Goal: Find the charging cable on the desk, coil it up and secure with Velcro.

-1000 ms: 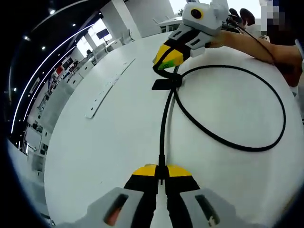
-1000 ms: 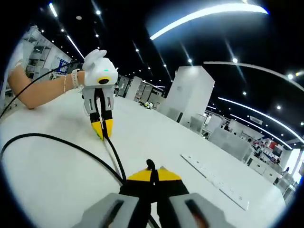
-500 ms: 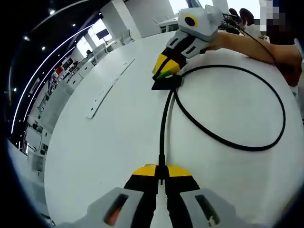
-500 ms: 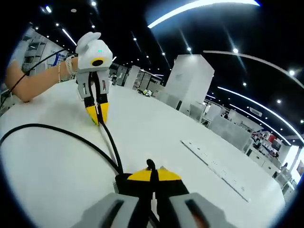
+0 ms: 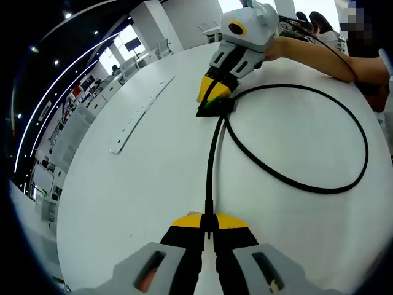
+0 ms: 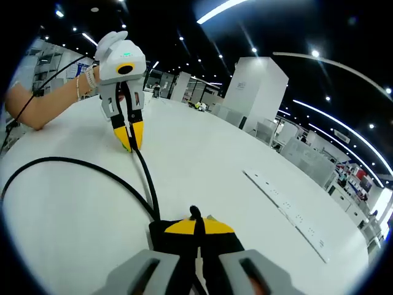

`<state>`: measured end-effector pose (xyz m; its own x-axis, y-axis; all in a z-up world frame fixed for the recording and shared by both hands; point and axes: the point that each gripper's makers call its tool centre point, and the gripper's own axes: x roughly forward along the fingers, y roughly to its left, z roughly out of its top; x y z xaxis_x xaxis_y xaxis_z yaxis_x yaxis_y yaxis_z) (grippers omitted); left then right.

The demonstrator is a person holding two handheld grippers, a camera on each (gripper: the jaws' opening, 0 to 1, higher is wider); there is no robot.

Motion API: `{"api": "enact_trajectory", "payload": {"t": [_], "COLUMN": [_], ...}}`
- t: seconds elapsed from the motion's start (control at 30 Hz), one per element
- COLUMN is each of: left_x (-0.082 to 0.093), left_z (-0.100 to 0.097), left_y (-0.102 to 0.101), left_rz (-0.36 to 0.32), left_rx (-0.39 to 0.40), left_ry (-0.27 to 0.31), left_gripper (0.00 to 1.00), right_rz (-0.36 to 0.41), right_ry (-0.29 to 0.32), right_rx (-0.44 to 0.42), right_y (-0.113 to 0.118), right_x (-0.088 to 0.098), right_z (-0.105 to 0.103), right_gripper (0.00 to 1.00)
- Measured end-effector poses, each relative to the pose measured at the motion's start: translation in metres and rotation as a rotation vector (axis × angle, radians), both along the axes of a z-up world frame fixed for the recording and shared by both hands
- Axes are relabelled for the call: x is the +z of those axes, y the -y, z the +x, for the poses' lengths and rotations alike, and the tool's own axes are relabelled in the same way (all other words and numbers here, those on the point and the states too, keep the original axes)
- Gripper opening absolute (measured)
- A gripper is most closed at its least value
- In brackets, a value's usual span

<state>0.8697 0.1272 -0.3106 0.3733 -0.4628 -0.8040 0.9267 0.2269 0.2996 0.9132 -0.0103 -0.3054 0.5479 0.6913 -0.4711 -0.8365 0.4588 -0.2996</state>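
A black charging cable (image 5: 212,160) lies on the white table (image 5: 141,184) in one wide loop. My left gripper (image 5: 207,220) is shut on the cable's straight run at the bottom of the left gripper view. Farther along, a flat black Velcro strap (image 5: 216,108) sits where the loop crosses itself. My right gripper (image 5: 210,98) has its yellow tips down on that spot. In the right gripper view my right gripper (image 6: 196,222) is shut on the cable (image 6: 92,167) beside the strap (image 6: 161,228). The left gripper (image 6: 131,142) stands across from it, holding the same cable.
A long white power strip (image 5: 138,114) lies on the table beyond the cable, also the power strip (image 6: 288,206) to the right of my right gripper. A person's forearm (image 5: 319,58) rests on the far table edge; another forearm (image 6: 43,107) reaches to the left gripper.
The right gripper has tipped down and come closer onto the Velcro strap at the crossing. The left gripper has kept its hold and place; the loop lies as before.
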Motion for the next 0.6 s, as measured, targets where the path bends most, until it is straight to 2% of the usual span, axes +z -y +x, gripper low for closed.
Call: {"api": "enact_trajectory", "payload": {"t": [0.07, 0.1, 0.17, 0.23, 0.3, 0.33, 0.37, 0.47, 0.53, 0.6], "left_x": [0.000, 0.000, 0.000, 0.000, 0.000, 0.001, 0.001, 0.000, 0.000, 0.000], "left_z": [0.000, 0.000, 0.000, 0.000, 0.001, 0.001, 0.001, 0.000, 0.000, 0.000], "left_y": [0.000, 0.000, 0.000, 0.000, -0.001, -0.001, -0.001, 0.000, 0.000, -0.001], "left_rz": [-0.001, -0.001, -0.003, -0.004, -0.005, -0.006, -0.007, -0.008, -0.008, -0.010], "left_rx": [0.001, 0.001, 0.000, 0.000, 0.000, 0.000, 0.000, 0.002, 0.002, 0.003], "left_ry": [0.000, -0.001, 0.000, -0.001, -0.001, -0.001, -0.001, -0.002, -0.003, -0.004], "left_gripper": [0.06, 0.06, 0.06, 0.06, 0.06, 0.06, 0.06, 0.06, 0.06, 0.06], "right_rz": [-0.016, -0.035, -0.028, 0.016, 0.038, 0.080, 0.096, 0.123, 0.099, 0.075], "right_ry": [-0.045, -0.047, -0.087, -0.170, -0.192, -0.232, -0.243, -0.260, -0.231, -0.192], "right_rx": [-0.006, -0.002, -0.001, -0.048, -0.064, -0.101, -0.112, -0.119, -0.116, -0.124], "right_y": [0.000, 0.000, 0.000, 0.002, 0.003, 0.004, 0.004, 0.007, 0.007, 0.010], "right_x": [-0.002, -0.002, -0.002, -0.004, -0.004, -0.005, -0.005, -0.006, -0.005, -0.003], "right_z": [0.001, 0.004, 0.003, 0.002, 0.004, 0.004, 0.004, 0.006, 0.006, 0.010], "right_gripper": [0.03, 0.03, 0.03, 0.03, 0.03, 0.03, 0.03, 0.04, 0.04, 0.09]}}
